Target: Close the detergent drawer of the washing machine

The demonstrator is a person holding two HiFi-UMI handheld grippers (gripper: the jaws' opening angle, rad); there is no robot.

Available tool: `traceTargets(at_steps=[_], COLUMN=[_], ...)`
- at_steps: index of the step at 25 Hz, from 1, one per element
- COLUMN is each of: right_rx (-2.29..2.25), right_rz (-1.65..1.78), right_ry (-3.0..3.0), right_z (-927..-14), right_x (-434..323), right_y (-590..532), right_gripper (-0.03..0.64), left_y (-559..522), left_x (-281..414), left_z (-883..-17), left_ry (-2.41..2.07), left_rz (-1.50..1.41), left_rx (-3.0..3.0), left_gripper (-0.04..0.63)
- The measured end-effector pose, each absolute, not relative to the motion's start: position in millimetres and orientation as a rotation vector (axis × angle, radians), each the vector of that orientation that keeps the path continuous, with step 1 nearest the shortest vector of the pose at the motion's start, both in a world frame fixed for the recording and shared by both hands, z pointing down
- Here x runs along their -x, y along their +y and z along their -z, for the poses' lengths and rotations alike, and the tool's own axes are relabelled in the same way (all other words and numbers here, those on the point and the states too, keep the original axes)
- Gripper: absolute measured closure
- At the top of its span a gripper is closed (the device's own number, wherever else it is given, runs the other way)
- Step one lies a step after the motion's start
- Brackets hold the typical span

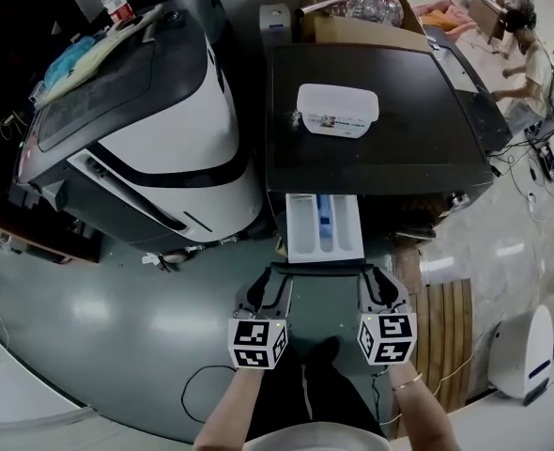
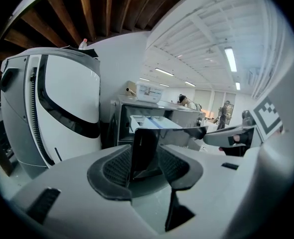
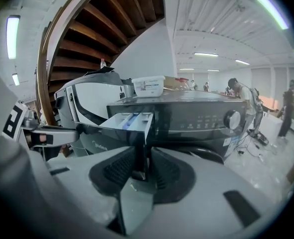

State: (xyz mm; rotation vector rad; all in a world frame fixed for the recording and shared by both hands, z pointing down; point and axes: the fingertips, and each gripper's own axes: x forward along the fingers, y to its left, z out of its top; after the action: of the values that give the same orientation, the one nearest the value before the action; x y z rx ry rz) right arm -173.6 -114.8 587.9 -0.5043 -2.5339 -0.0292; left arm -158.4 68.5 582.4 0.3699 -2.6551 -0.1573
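The dark washing machine (image 1: 390, 148) has its white detergent drawer (image 1: 324, 224) pulled out, blue insert showing; the drawer's dark front panel (image 1: 319, 267) faces me. My left gripper (image 1: 266, 287) stands at the panel's left end and my right gripper (image 1: 382, 287) at its right end. In the left gripper view the panel's end (image 2: 144, 148) stands between the spread pads of the left gripper (image 2: 146, 151), which is open. In the right gripper view the panel's edge (image 3: 141, 143) lies between the pads of the right gripper (image 3: 141, 153), close on both sides; it looks open.
A white plastic tub (image 1: 338, 109) sits on the machine's top. A white-and-black machine (image 1: 155, 130) stands to the left, a cardboard box (image 1: 352, 26) with a bottle behind. Wooden slats (image 1: 446, 332) and a cable (image 1: 197, 383) lie on the floor. A person (image 1: 535, 64) sits far right.
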Motion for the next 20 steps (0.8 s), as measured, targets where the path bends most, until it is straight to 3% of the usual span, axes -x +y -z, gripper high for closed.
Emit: traceTargets(at_steps=[20], right_rx=[0.487], right_rz=[0.09], right_ry=[-2.526], right_z=[-589], right_x=[212], right_y=[-104], right_gripper=[0.534], left_y=[73], left_x=[204], left_z=[-583], left_ry=[-2.628], left_rz=[0.145], left_rx=[-0.372], left_gripper=[0.443])
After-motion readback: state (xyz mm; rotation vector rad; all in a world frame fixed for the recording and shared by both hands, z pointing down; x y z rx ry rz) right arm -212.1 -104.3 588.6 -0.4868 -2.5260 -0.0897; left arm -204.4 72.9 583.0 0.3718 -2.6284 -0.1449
